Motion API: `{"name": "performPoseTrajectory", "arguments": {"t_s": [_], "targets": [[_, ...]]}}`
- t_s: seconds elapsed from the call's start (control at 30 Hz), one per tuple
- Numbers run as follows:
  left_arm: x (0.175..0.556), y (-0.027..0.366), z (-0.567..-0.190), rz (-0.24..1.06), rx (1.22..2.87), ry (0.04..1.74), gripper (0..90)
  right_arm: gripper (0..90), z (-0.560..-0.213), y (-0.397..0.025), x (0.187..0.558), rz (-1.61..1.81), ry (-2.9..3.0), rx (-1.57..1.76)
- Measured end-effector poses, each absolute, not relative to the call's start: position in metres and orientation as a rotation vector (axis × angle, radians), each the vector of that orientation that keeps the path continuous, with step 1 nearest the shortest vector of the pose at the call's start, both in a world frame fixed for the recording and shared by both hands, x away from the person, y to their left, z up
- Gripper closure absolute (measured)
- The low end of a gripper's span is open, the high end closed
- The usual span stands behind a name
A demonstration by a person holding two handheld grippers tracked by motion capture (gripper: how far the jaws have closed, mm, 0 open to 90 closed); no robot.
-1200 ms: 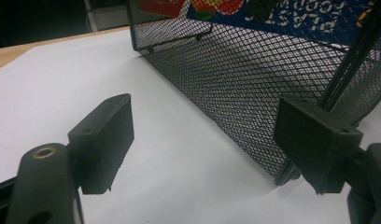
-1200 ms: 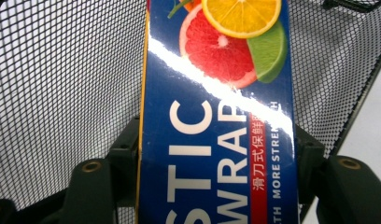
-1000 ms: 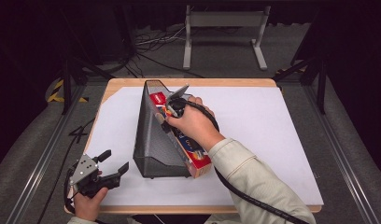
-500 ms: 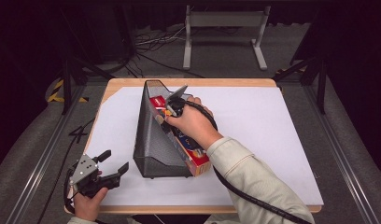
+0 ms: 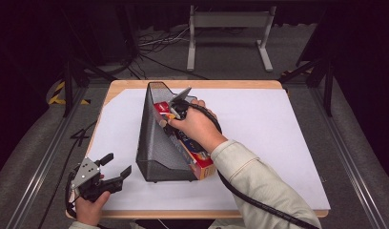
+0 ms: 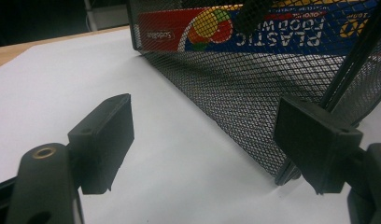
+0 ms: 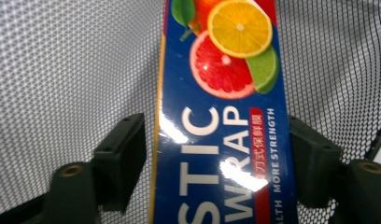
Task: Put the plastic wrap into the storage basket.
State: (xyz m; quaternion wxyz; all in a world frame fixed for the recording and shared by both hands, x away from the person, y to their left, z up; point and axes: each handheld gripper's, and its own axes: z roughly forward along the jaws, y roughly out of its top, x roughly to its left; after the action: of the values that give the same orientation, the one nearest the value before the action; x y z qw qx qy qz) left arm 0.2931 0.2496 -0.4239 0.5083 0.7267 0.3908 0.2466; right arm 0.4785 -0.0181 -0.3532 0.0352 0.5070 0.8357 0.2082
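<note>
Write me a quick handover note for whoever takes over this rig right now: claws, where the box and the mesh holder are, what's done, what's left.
Right claw: inside the mesh file holder, jaws on either side of the plastic wrap box. A gap shows at the left jaw, so I cannot tell whether the grip is firm.
Left claw: open, holding nothing, at the near left corner of the table, just short of the holder.
Box: lies slanted in the holder, near end sticking out of its open side.
Done: box is mostly in the holder.
Left: probably seat it fully, release, and draw the right claw out.
</note>
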Motion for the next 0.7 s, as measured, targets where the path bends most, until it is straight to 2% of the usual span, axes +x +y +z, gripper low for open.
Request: {"name": "performPoseTrajectory", "arguments": {"t_s": [0.3,0.7], "targets": [[0.294,0.249,-0.424,0.592,1.755,0.94,21.2,19.3,-0.351,-0.022,0.475,0.699,2.558,1.525],[0.296,0.248,-0.424,0.592,1.756,0.935,21.1,16.0,-0.313,-0.037,0.459,0.998,2.476,1.358]]}}
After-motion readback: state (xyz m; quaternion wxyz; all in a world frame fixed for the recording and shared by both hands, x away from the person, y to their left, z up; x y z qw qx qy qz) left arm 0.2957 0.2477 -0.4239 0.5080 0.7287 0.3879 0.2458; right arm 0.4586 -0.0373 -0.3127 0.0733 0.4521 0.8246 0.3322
